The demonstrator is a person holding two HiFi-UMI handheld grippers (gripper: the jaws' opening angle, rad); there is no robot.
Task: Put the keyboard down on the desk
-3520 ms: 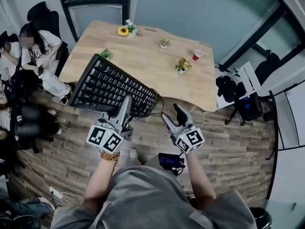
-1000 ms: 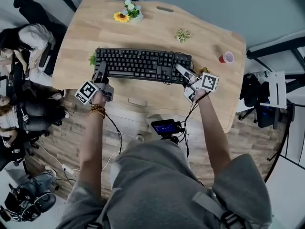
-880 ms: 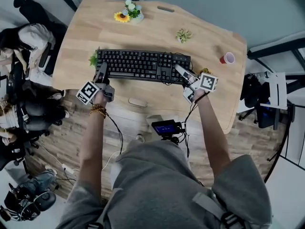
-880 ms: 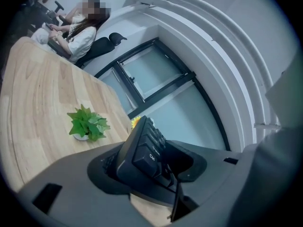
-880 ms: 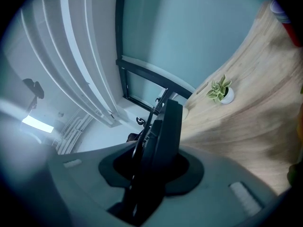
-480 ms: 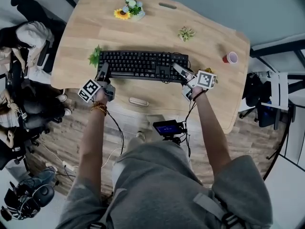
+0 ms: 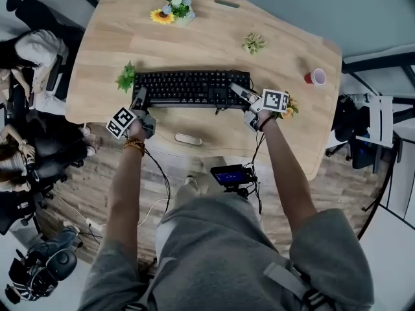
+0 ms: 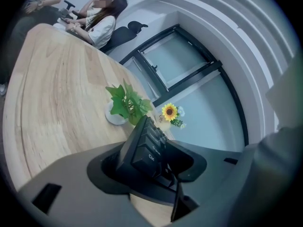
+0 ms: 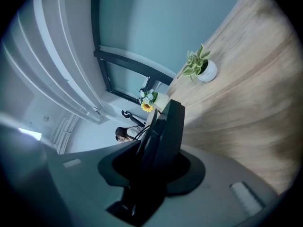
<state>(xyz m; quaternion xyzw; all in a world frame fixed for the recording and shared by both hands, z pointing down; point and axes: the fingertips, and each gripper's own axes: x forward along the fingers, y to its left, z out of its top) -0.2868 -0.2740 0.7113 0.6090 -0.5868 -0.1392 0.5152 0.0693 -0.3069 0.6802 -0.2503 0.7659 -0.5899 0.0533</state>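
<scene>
A black keyboard (image 7: 188,86) lies lengthwise across the middle of the wooden desk (image 7: 214,31), level with the top; whether it rests on the wood I cannot tell. My left gripper (image 7: 138,96) is shut on its left end, where the Ctrl key corner (image 8: 144,150) sits between the jaws. At the other end my right gripper (image 7: 235,91) holds the keyboard's thin right edge (image 9: 165,126); its jaws have just been opening a little, with that edge still between them.
A sunflower pot (image 7: 170,15) stands at the desk's far edge. A small plant (image 7: 254,43) and a red cup (image 7: 316,76) are to the right. A leafy plant (image 7: 124,78) sits by the keyboard's left end. People sit at the left (image 7: 26,50).
The keyboard came from over the floor onto the desk, turned level, and sank towards the top. Both grippers went down with it.
</scene>
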